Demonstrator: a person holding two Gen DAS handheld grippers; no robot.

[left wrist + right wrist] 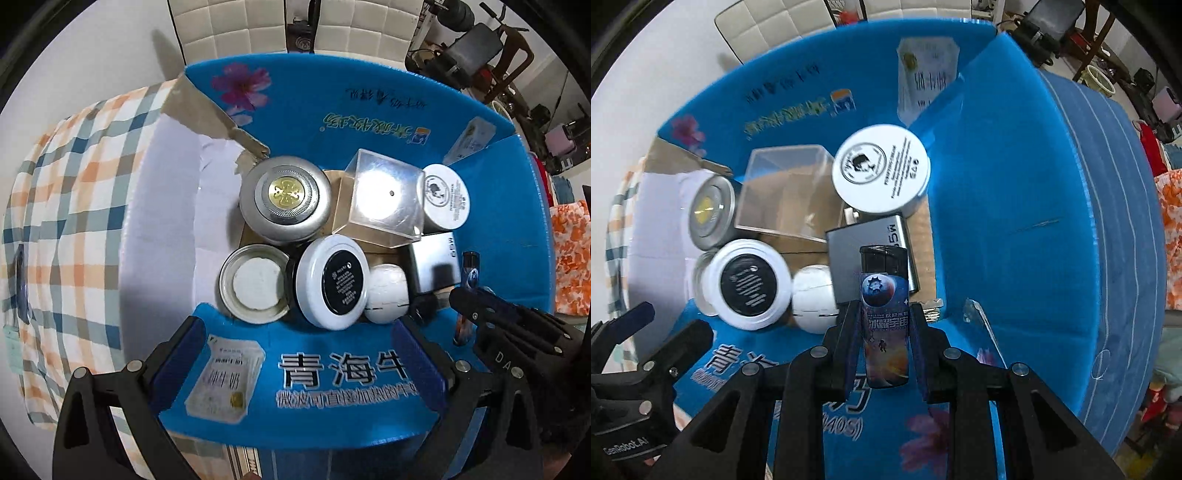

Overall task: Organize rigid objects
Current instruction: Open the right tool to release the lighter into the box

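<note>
A blue cardboard box [388,122] holds several rigid items: a silver round tin [285,199], a clear plastic cube [380,199], a white labelled jar [445,197], a black-and-white jar [332,282], an open tin lid [255,284], a white ball [387,290] and a grey flat case [436,262]. My right gripper [884,332] is shut on a space-print lighter [884,325] and holds it over the box's near right corner, above the grey case [871,240]. My left gripper [295,354] is open and empty over the box's near flap.
The box sits on a plaid cloth [70,206]. Its blue flaps [1034,221] stand up around the opening. White chairs [236,26] and dark equipment [476,48] lie behind. An orange patterned cloth [570,258] is at the right.
</note>
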